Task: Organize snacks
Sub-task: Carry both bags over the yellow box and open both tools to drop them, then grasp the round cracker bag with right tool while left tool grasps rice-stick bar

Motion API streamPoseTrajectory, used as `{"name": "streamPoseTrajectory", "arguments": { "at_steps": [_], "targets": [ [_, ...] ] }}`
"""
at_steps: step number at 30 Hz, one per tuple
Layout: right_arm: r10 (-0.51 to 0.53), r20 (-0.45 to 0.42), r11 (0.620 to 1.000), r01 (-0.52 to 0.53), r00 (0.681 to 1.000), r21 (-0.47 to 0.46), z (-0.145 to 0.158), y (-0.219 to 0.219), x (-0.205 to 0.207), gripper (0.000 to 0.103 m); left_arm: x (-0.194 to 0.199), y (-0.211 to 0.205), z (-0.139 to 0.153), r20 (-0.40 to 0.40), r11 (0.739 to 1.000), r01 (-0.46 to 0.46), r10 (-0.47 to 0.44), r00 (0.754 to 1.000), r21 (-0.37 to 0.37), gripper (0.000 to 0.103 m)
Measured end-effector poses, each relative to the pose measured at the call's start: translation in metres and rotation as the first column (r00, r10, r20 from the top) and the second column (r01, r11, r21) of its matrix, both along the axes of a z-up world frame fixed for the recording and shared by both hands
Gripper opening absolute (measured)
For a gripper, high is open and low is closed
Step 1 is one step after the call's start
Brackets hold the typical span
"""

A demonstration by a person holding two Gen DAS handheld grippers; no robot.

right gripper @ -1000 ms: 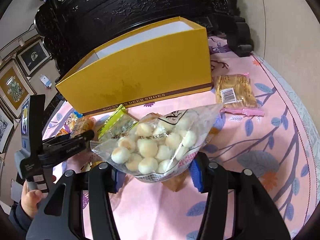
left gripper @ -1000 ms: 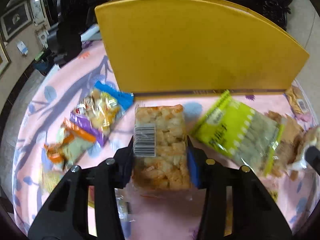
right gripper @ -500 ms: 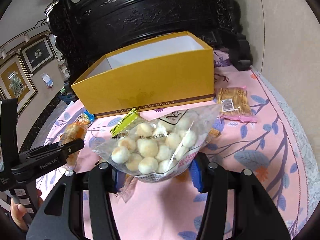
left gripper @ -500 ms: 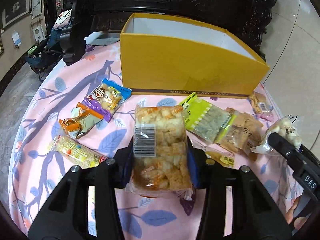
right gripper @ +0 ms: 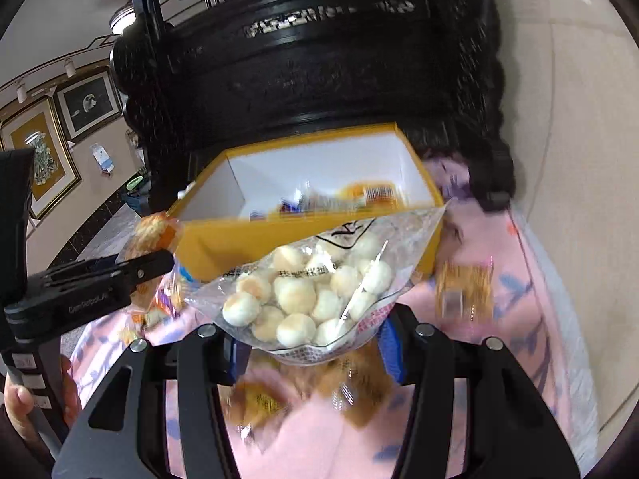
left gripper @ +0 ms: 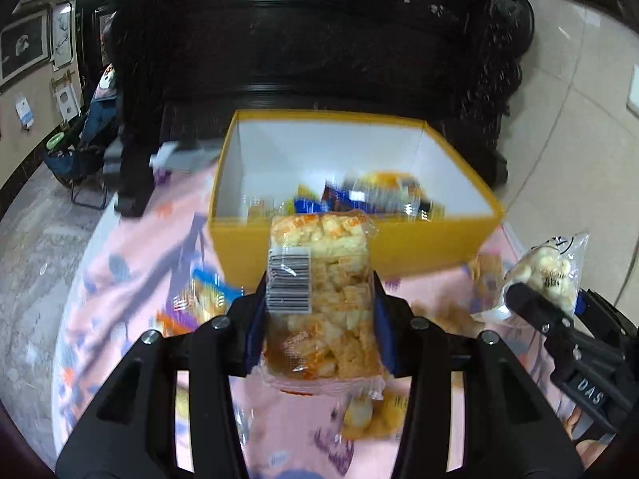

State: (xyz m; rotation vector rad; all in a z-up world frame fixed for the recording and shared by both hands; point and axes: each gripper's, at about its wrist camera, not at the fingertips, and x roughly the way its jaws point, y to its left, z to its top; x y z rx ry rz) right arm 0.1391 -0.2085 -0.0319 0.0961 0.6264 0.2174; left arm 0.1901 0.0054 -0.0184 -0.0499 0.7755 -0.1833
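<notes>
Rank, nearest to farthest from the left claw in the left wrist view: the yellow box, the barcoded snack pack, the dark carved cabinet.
1. Barcoded snack pack, clamped in the left claw.
2. Yellow box, just ahead, open.
3. Dark carved cabinet, behind the box.

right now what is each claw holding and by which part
Left claw grips the rice cracker pack by its lower sides. Right claw grips the bag of white balls by its bottom end.

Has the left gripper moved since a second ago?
Yes. The left gripper, shut on the rice-cracker pack, has risen: the yellow box, whose front wall filled the view before, now sits lower and shows its inside.
</notes>
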Motion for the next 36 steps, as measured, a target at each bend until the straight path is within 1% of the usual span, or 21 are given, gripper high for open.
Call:
{"name": "streamPoseTrajectory", "arguments": {
  "at_steps": [3,7,9,12,14,16,17,18,19,20,22,23,25,26,27,28,29,30,32,35,36],
  "targets": [
    [0.010,-0.012,1.000,-0.010,1.000,0.000,0.016,0.003,0.029,0.053,0.035,-0.007,0.018,-0.006,1.000,-0.012,0.012,1.000,0.026,0.046],
    [-0.004,-0.027,1.000,0.004,1.000,-0.008,0.026,0.007,0.064,0.053,0.079,-0.010,0.022,-0.053,0.999,-0.037,0.039,0.998,0.034,0.046],
    [-0.014,-0.034,1.000,0.015,0.999,0.002,0.028,0.005,0.079,0.053,0.090,-0.010,0.020,-0.062,0.998,-0.046,0.049,0.997,0.047,0.046],
    [-0.018,-0.034,1.000,0.018,0.999,-0.003,0.032,0.007,0.091,0.053,0.100,-0.010,0.020,-0.063,0.997,-0.046,0.050,0.997,0.055,0.046],
    [-0.019,-0.031,1.000,0.019,0.999,-0.003,0.034,0.008,0.100,0.053,0.105,-0.009,0.019,-0.061,0.997,-0.047,0.050,0.997,0.054,0.046],
    [-0.026,-0.028,0.999,0.026,0.999,0.020,0.036,0.007,0.107,0.054,0.111,-0.008,0.020,-0.068,0.998,-0.051,0.054,0.996,0.048,0.046],
    [-0.033,-0.024,0.999,0.034,0.999,0.039,0.037,0.005,0.112,0.055,0.115,-0.007,0.020,-0.076,0.998,-0.055,0.058,0.995,0.035,0.053],
    [-0.041,-0.024,0.997,0.042,0.999,0.060,0.038,0.003,0.120,0.061,0.118,-0.006,0.021,-0.084,0.998,-0.057,0.059,0.995,0.024,0.081],
    [-0.049,-0.035,0.997,0.051,0.998,0.063,0.039,0.001,0.129,0.075,0.123,-0.004,0.021,-0.094,0.998,-0.068,0.069,0.993,0.020,0.094],
    [-0.065,-0.057,0.996,0.068,0.996,0.050,0.038,-0.002,0.137,0.079,0.125,-0.001,0.023,-0.081,0.996,-0.089,0.090,0.993,0.023,0.101],
    [-0.060,-0.086,0.996,0.065,0.995,0.058,0.038,-0.007,0.142,0.081,0.124,0.004,0.028,-0.063,0.994,-0.101,0.103,0.993,0.037,0.101],
    [-0.054,-0.087,0.996,0.060,0.995,0.066,0.039,-0.010,0.140,0.081,0.122,0.007,0.030,-0.057,0.994,-0.100,0.103,0.993,0.045,0.101],
    [-0.039,-0.068,0.998,0.043,0.997,0.052,0.042,-0.018,0.127,0.081,0.114,0.014,0.034,-0.036,0.992,-0.111,0.113,0.993,0.057,0.101],
    [-0.023,-0.064,0.999,0.026,0.998,0.045,0.043,-0.022,0.118,0.081,0.105,0.020,0.035,-0.022,0.992,-0.116,0.117,0.993,0.051,0.101],
    [-0.001,-0.068,0.999,0.003,0.998,0.038,0.042,-0.025,0.107,0.084,0.096,0.024,0.035,-0.014,0.992,-0.116,0.117,0.993,0.040,0.101],
    [0.025,-0.080,0.999,-0.022,0.996,0.033,0.037,-0.029,0.094,0.091,0.086,0.029,0.034,-0.011,0.993,-0.112,0.112,0.994,0.028,0.101],
    [0.043,-0.090,0.999,-0.040,0.995,0.029,0.032,-0.032,0.084,0.094,0.071,0.033,0.029,-0.010,0.995,-0.101,0.101,0.995,0.022,0.101],
    [0.071,-0.103,0.997,-0.070,0.992,0.018,0.021,-0.034,0.068,0.097,0.057,0.037,0.024,-0.010,0.995,-0.094,0.094,0.996,0.023,0.101],
    [0.109,-0.135,0.993,-0.113,0.985,-0.021,-0.004,-0.033,0.046,0.097,0.031,0.042,0.009,-0.012,0.996,-0.084,0.084,0.996,0.015,0.101],
    [0.124,-0.175,0.982,-0.147,0.977,-0.120,-0.053,-0.029,0.013,0.097,-0.006,0.051,-0.024,-0.056,0.997,-0.082,0.081,0.995,-0.009,0.101],
    [0.132,-0.182,0.972,-0.163,0.975,-0.170,-0.070,-0.026,0.001,0.097,-0.018,0.052,-0.036,-0.076,0.997,-0.076,0.074,0.994,-0.025,0.101]
  ]
}}
